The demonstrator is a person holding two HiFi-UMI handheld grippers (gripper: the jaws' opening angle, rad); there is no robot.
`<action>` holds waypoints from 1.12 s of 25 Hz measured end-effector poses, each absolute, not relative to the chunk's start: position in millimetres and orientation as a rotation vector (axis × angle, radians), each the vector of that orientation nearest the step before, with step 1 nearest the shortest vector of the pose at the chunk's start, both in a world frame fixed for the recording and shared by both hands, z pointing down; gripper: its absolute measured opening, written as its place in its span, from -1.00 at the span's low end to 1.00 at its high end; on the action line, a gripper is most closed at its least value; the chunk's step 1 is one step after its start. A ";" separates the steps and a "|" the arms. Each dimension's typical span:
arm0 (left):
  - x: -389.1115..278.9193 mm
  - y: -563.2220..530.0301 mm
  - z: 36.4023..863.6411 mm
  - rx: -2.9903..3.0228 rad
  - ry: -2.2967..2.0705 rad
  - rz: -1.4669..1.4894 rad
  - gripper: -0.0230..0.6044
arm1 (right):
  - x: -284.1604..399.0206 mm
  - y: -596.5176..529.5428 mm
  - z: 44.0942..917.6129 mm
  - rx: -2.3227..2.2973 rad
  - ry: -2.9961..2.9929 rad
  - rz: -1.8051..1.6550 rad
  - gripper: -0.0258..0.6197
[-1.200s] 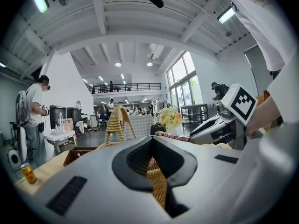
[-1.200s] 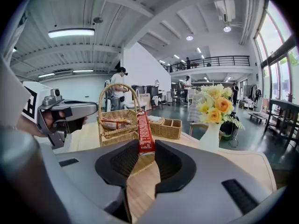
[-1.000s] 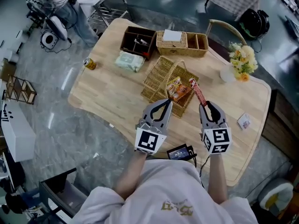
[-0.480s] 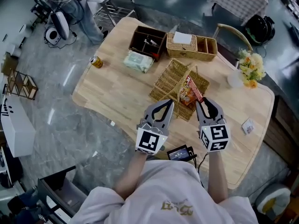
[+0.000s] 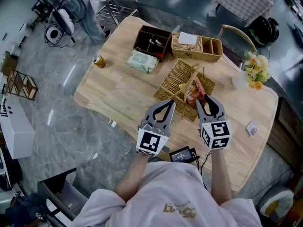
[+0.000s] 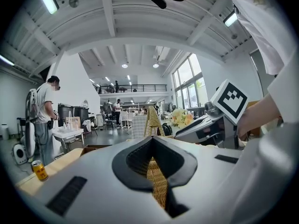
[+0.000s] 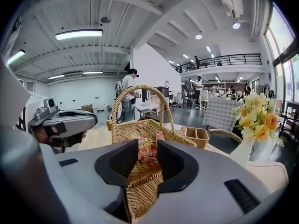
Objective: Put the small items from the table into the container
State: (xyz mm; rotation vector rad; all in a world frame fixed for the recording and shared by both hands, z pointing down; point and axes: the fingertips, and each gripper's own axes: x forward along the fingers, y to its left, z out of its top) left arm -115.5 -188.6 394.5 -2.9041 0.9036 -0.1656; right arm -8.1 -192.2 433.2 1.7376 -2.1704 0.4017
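Wooden table [image 5: 120, 86] in an open hall, wicker handle basket [image 5: 173, 79] at its centre, both grippers at the basket's near rim.
Entry one, my right gripper [image 5: 202, 99]: jaws closed on a red snack packet [image 5: 195, 87], which reaches over the rim into the basket. Entry two, my left gripper [image 5: 170, 104]: jaws drawn to a narrow slit, nothing in them, just beside the basket's near left edge. Beyond the basket I list a drink can [image 5: 99, 61], a pale green wipes pack [image 5: 143, 61], a dark divided tray [image 5: 151, 39] and a wicker organiser [image 5: 196, 46]; flowers [image 5: 256, 67] stand at the right.
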 end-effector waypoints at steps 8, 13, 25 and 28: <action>-117.3 -185.0 385.9 -2.899 0.893 -0.132 -0.91 | 4.3 -178.1 420.5 1.849 -2.130 0.357 -0.54; -119.2 -178.7 372.2 -2.932 0.949 -0.096 -0.91 | 11.0 -159.4 403.2 1.912 -2.118 0.260 -0.81; -114.3 -154.2 330.1 -2.926 0.934 -0.029 -0.91 | 22.8 -114.0 355.0 2.074 -2.125 0.155 -0.86; -113.5 -147.8 321.9 -2.918 0.912 -0.017 -0.91 | 24.9 -104.3 350.1 2.102 -2.118 0.153 -0.86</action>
